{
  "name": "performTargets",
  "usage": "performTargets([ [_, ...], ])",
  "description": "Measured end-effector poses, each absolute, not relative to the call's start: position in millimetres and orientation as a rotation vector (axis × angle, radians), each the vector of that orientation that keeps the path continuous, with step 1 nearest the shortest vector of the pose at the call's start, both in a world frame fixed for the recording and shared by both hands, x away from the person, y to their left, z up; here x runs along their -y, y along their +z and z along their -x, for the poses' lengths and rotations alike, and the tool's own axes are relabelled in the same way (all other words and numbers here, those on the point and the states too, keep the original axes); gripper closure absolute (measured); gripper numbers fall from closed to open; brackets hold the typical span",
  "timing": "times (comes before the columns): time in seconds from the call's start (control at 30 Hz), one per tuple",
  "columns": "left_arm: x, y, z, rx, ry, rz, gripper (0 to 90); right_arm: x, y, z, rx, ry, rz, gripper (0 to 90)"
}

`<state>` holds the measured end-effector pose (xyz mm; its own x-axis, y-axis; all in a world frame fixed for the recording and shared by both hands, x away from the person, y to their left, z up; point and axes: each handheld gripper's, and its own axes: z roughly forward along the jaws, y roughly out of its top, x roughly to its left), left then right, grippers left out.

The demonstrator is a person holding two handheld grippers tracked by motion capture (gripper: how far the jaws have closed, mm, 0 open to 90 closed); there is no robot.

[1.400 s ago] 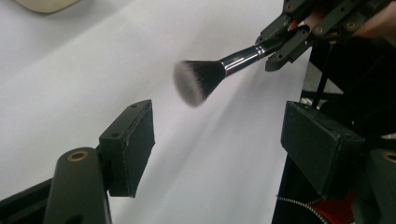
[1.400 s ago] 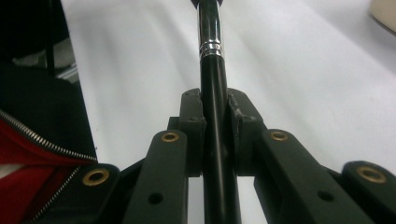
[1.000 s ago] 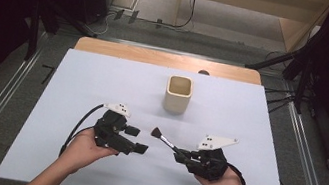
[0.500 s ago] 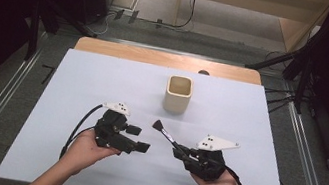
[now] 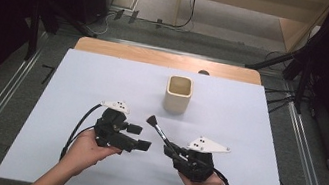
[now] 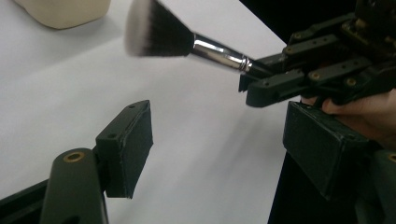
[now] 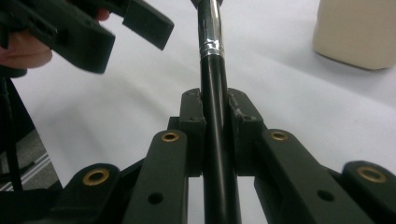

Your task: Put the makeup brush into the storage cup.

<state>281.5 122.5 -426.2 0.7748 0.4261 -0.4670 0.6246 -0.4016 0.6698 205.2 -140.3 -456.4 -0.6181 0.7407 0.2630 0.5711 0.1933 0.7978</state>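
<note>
Makeup brush (image 5: 158,130) pinched by its black handle between the right gripper (image 7: 215,116) pads, bristles raised toward the beige cup (image 5: 178,94), left gripper (image 5: 137,137) jaws spread wide with nothing between them, white table (image 5: 249,122) beneath.

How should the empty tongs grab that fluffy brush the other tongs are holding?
Probably by the shiny silver collar of the black makeup brush, just behind the bristles. The right tongs already clamp the black handle's rear, so that stretch stays free. The open left tongs sit beside it, so come in sideways from the left, jaws straddling the slanted handle.
</note>
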Motion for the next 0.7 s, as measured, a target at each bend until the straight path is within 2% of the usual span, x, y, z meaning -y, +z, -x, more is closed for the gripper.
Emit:
performTargets([
  [0.7, -117.2, -428.5, -281.2, -0.812, -0.264, -2.032, 25.2, 130.5, -482.6, -191.1, -2.039, 1.575, -1.395, 79.6],
])
